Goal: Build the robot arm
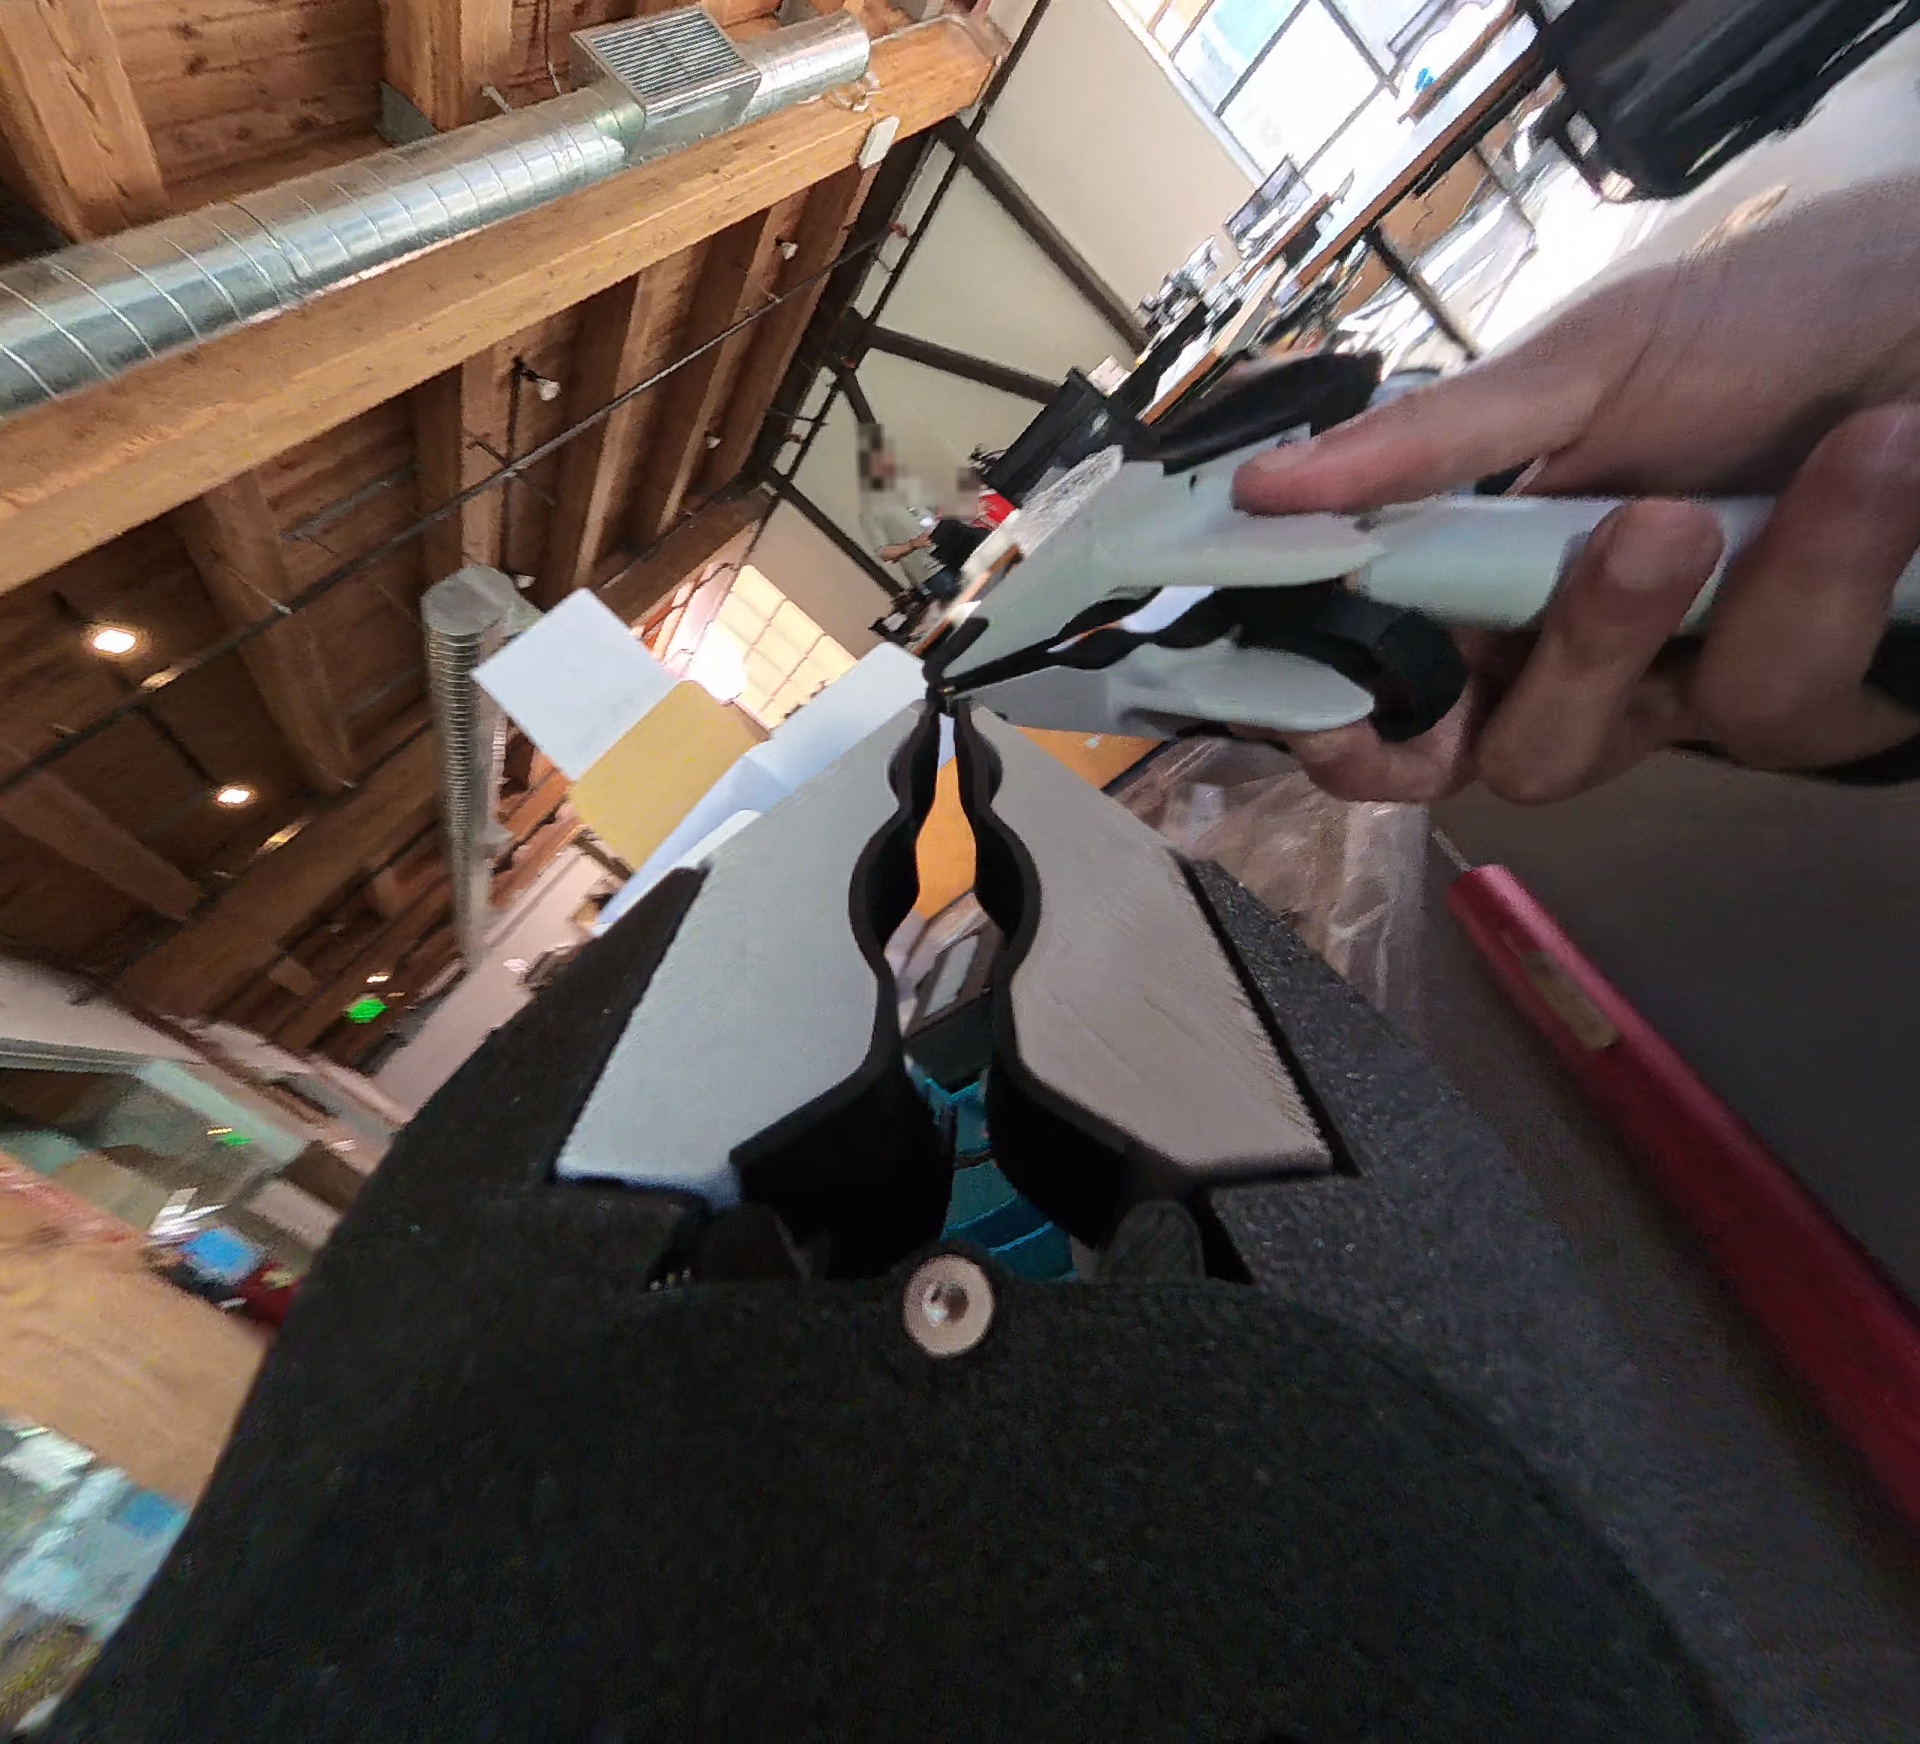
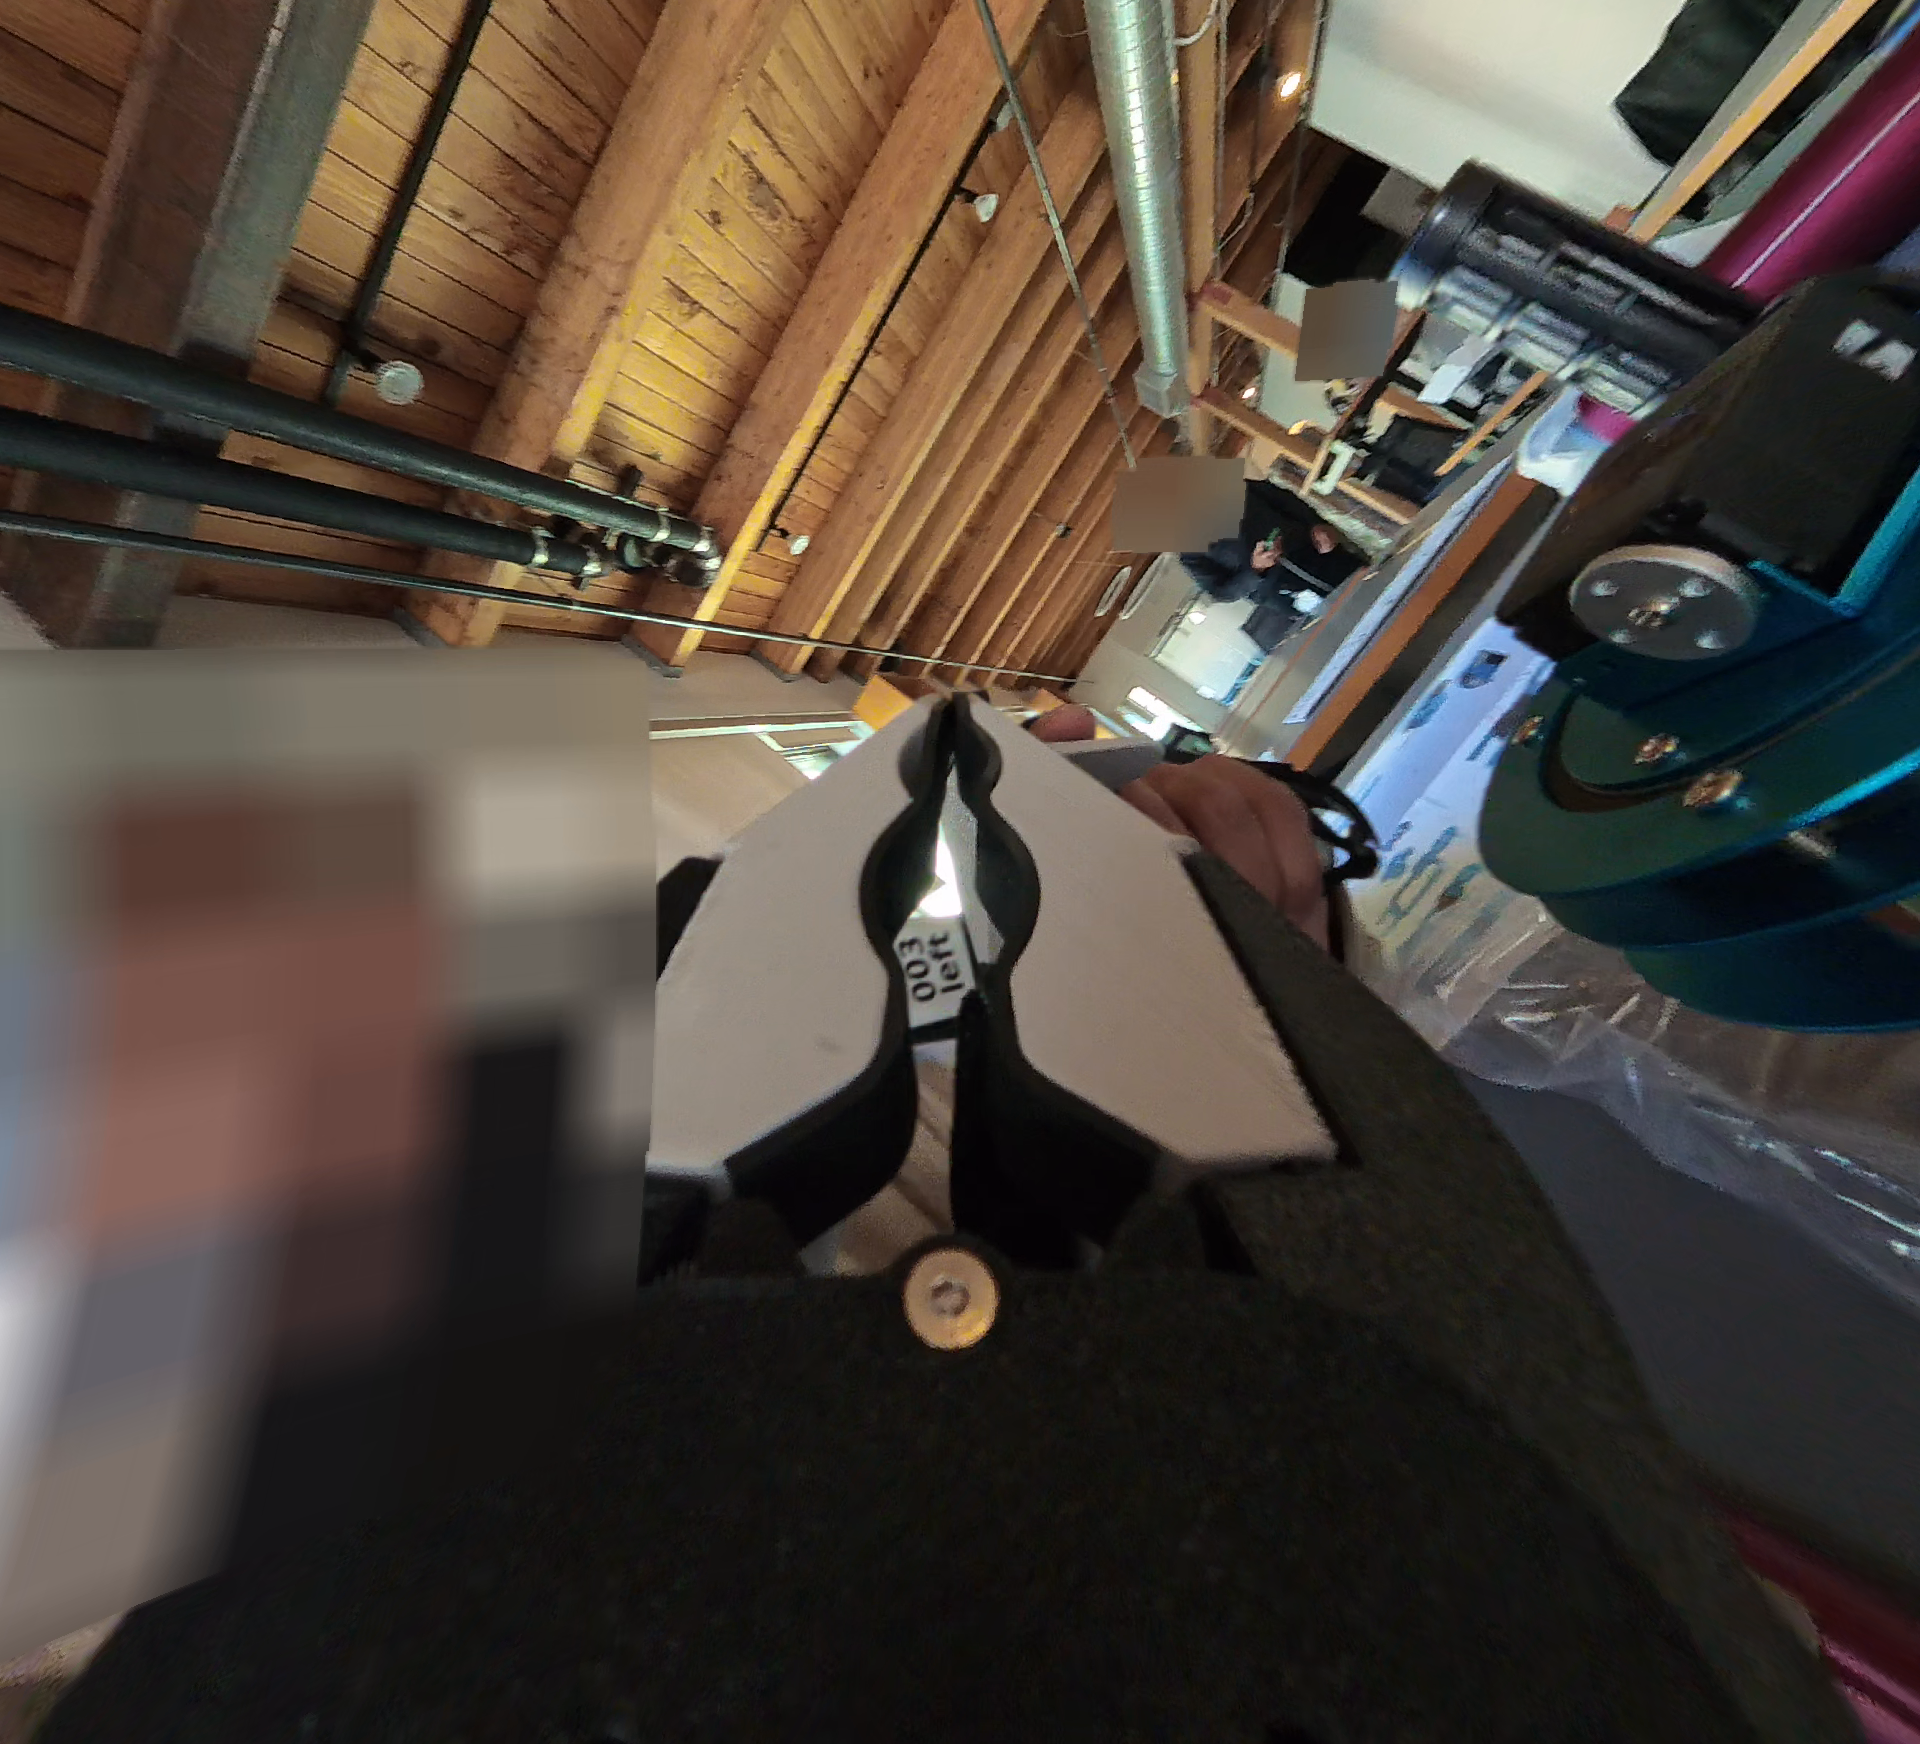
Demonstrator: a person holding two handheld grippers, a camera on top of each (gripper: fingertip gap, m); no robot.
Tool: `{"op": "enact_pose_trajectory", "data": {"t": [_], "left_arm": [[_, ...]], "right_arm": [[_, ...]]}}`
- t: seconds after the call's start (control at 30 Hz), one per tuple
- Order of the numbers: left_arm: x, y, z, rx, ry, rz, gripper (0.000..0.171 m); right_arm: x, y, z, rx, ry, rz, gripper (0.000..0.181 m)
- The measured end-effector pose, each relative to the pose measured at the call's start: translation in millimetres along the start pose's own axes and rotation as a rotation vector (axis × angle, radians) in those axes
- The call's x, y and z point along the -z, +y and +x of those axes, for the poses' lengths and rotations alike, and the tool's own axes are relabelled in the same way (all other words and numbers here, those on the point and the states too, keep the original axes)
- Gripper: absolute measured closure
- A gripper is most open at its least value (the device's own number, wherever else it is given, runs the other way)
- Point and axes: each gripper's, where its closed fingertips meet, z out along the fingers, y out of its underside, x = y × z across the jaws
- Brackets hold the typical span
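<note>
Both views tilt steeply upward, so a timber ceiling (image 1: 312, 323) with heavy beams fills most of each, crossed by a ribbed silver duct (image 1: 312, 240) and, in the right wrist view, dark pipes (image 2: 312, 468). A teal motor assembly (image 2: 1683, 759) on stacked discs sits at the right edge of the right wrist view, over crinkled clear plastic sheeting (image 2: 1714, 1102). A red bar (image 1: 1683, 1164) runs along the lower right of the left wrist view.

The left claw (image 1: 940, 707) points up and away, its white fingers (image 1: 769, 967) drawn narrow with the tips nearly touching, nothing between them. The right claw (image 1: 951, 655) comes in from the right, roughly level, tip almost meeting tip with the left one; its fingers are likewise pinched together and empty. A bare hand (image 1: 1662, 551) grips its handle, forefinger laid straight along the top, the other fingers curled beneath.

In its own view the right claw (image 2: 954, 707) is closed to a slit, a hand (image 2: 1226, 811) just behind it to the right.
</note>
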Motion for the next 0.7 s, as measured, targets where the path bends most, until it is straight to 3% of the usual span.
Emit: {"op": "enact_pose_trajectory", "data": {"t": [0.03,0.47,0.53,0.7], "left_arm": [[-0.5,1.3,-0.5,-0.029,-0.017,-0.011,0.171],[-4.3,10.5,5.1,-0.048,0.005,-0.048,0.171],[-4.7,12.3,5.2,-0.049,0.007,-0.053,0.171],[-4.3,16.1,10.0,-0.19,0.004,-0.046,0.171]], "right_arm": [[-0.2,-1.0,0.8,0.021,0.023,0.006,0.181],[16.4,-15.7,14.3,0.424,0.366,0.003,0.181],[21.0,-17.8,10.5,0.557,0.414,-0.016,0.178],[34.9,-4.6,13.6,1.04,0.62,-0.254,0.159]]}}
